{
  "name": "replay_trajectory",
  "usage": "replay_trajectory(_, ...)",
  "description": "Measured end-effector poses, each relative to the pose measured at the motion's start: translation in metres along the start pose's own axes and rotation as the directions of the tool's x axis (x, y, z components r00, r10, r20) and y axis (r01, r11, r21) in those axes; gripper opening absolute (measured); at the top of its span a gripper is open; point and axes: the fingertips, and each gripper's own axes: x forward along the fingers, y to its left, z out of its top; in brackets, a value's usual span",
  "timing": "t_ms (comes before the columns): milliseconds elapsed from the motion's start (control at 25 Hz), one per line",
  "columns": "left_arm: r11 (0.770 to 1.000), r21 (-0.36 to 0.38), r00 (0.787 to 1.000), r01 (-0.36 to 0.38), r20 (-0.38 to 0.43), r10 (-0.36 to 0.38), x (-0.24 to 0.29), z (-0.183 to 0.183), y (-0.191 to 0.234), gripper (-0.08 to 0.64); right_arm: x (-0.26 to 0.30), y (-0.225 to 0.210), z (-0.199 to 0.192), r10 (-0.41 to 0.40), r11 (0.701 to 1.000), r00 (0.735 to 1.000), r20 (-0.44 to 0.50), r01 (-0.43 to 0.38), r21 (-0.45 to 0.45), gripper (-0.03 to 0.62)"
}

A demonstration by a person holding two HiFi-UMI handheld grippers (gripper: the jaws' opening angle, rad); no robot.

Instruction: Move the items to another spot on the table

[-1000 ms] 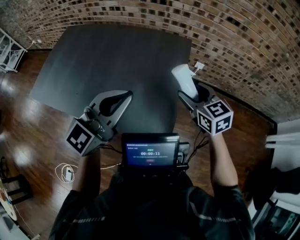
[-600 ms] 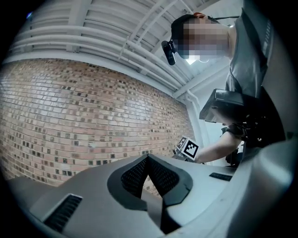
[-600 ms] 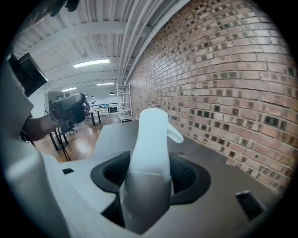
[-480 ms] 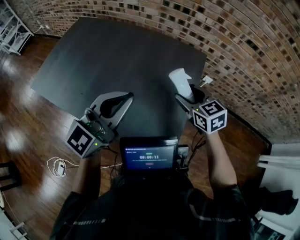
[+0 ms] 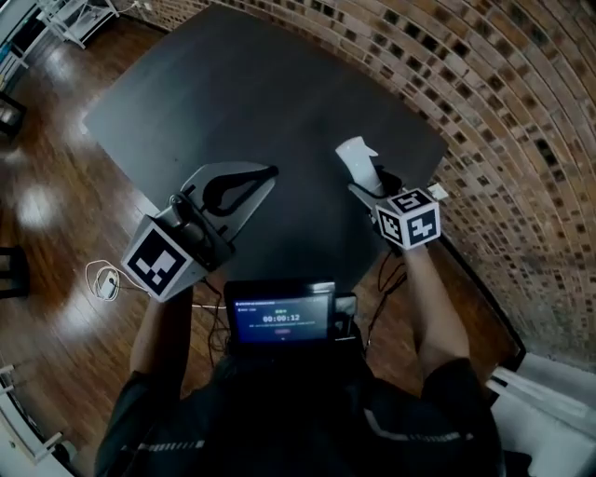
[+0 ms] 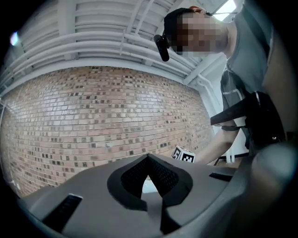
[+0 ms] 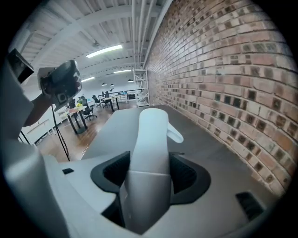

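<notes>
My right gripper [image 5: 371, 186] is shut on a tall white bottle-like object [image 5: 356, 156] with a small spout, held above the right part of the dark table [image 5: 251, 93]. In the right gripper view the white object [image 7: 150, 153] stands upright between the black pads [image 7: 185, 174], over the grey tabletop [image 7: 214, 153]. My left gripper [image 5: 270, 172] hovers over the table's near edge, shut with nothing in it. In the left gripper view its tips [image 6: 149, 158] meet and point at the brick wall [image 6: 93, 116]. No other item shows on the table.
A brick wall [image 5: 494, 84] runs close along the table's right side. A small screen [image 5: 279, 312] hangs at the person's chest. A white cable coil [image 5: 104, 279] lies on the wooden floor at left. Shelving [image 5: 79, 11] stands far left; desks and chairs [image 7: 79, 109] lie beyond.
The right gripper has carried the white object down and further in over the table. The left gripper has shifted forward over the table's near edge. Both jaws keep their state.
</notes>
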Motion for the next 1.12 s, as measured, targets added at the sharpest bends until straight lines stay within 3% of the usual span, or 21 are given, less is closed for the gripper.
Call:
replay_trajectory(280,0.993,0.05,0.993,-0.108,-0.036,0.109,0.048,-0.01,0.005,-0.007,0.056,-0.035,-0.042,0.111,0.993,0.985,-0.129,-0.115,-0.026,0.27)
replay_trajectory(600,0.976,0.075,0.971,-0.203,-0.11,0.211,0.051,-0.038,0.006,-0.006,0.119,-0.037,-0.099,0.188,0.979,0.944,-0.27,-0.201,-0.019,0.272)
replay_trajectory(1120,0.974,0.101,0.963,-0.204,-0.159,0.218,0.051,-0.048,0.003,-0.006,0.143,-0.032,-0.125,0.208,0.968,0.894,-0.397,-0.246,-0.047,0.273)
